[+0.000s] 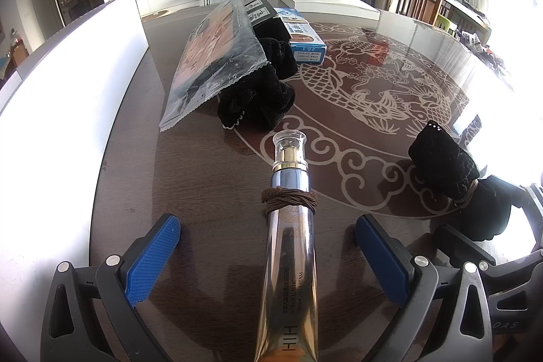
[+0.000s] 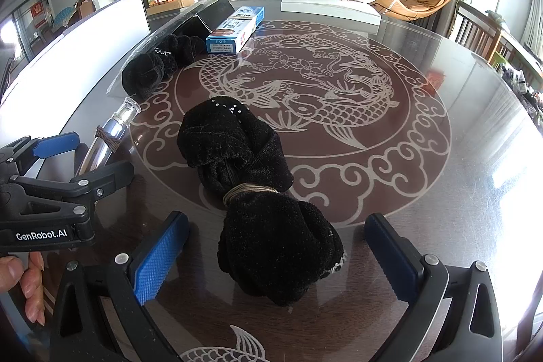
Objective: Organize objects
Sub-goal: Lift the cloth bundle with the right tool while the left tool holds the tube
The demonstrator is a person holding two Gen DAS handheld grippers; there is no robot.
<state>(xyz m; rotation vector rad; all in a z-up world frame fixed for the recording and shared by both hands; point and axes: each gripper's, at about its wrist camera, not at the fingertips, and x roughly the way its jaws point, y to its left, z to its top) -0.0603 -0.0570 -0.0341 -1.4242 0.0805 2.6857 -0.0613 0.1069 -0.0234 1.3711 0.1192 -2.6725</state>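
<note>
A gold eye-cream tube point(image 1: 290, 243) with a clear cap and a brown hair tie wound round it lies on the table between the open fingers of my left gripper point(image 1: 268, 236); it also shows in the right wrist view point(image 2: 108, 138). A black velvet bundle point(image 2: 258, 199) tied with a beige band lies between the open fingers of my right gripper point(image 2: 278, 243); it also shows in the left wrist view point(image 1: 448, 168). Neither gripper touches its object. The left gripper point(image 2: 68, 155) appears at the left of the right wrist view.
A round glass-topped table point(image 2: 424, 158) with a carp pattern. At its far left lie a clear plastic packet point(image 1: 217, 56), another black velvet piece point(image 1: 261, 90), a blue box point(image 2: 236, 29) and a black box point(image 1: 261, 11). A white carton point(image 2: 329, 5) sits at the back. A white panel point(image 1: 68, 97) stands left.
</note>
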